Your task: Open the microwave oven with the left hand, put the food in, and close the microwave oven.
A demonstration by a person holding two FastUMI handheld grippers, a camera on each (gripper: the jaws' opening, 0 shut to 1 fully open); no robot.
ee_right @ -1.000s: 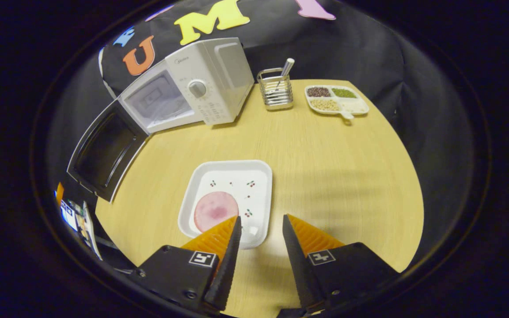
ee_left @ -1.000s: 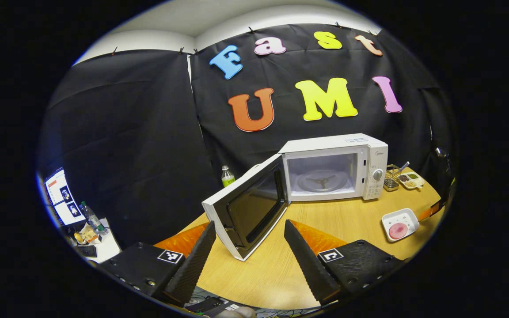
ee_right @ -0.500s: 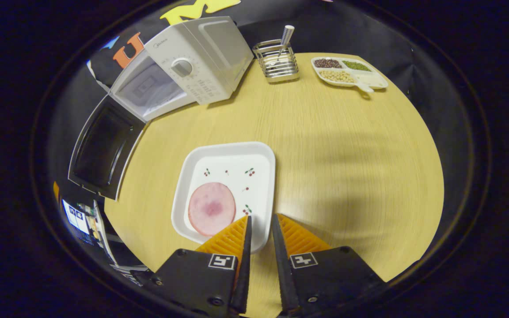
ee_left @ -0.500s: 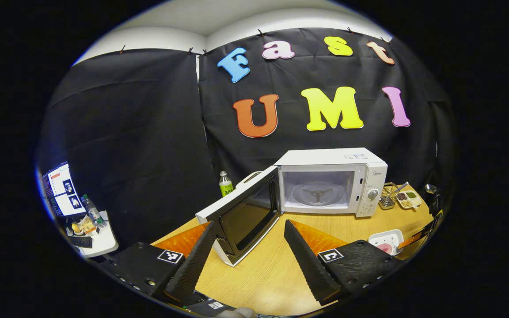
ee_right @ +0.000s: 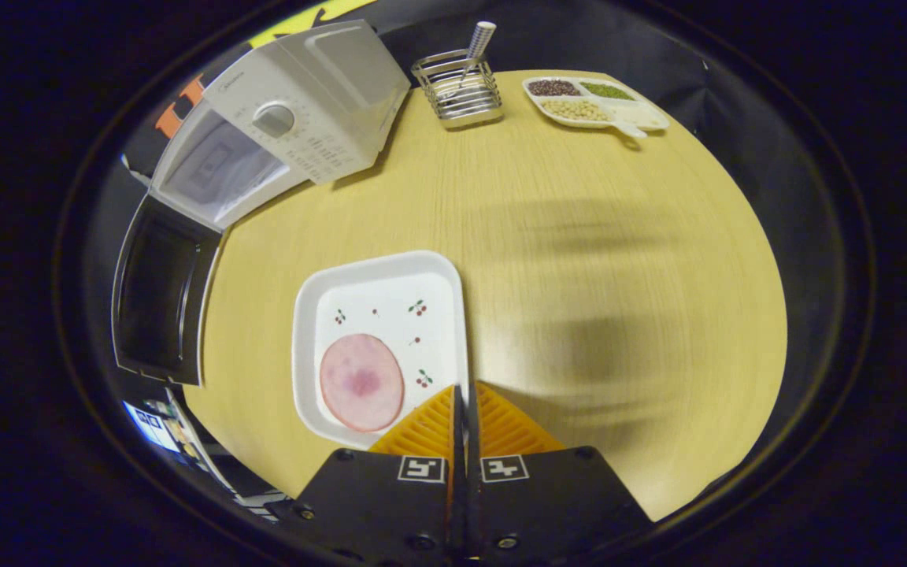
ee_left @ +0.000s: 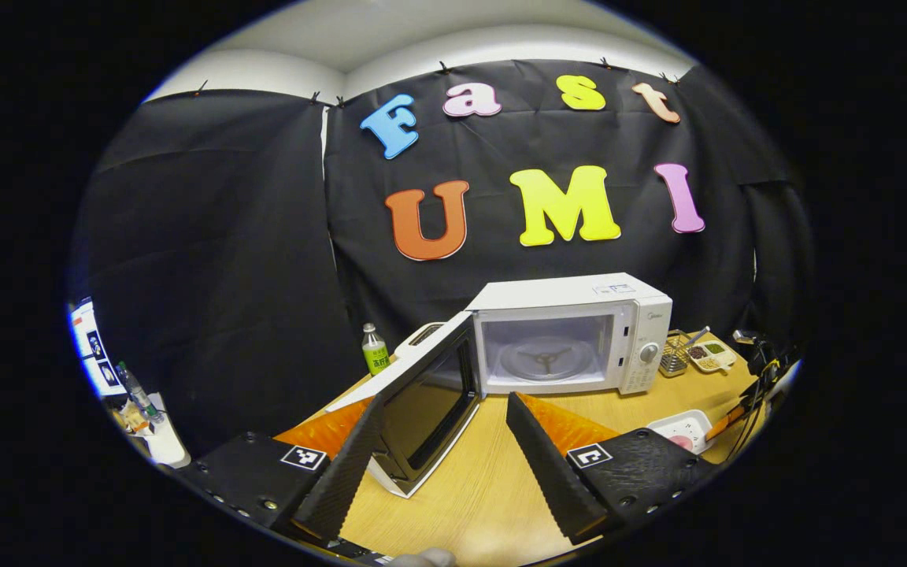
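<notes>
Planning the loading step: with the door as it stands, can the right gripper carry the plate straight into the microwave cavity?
Probably yes: the microwave door is swung wide, and bare table lies between it and the plate pinched by the right gripper.

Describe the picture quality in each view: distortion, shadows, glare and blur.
Left gripper view: fisheye bends the table edge; the microwave is sharp, evenly lit. Right gripper view: the table bulges round, soft blurred shadows streak it, no strong glare on the white plate.

Left gripper view faces the microwave (ee_left: 571, 331) level, farther off; right gripper view looks steeply down, sharing it.
</notes>
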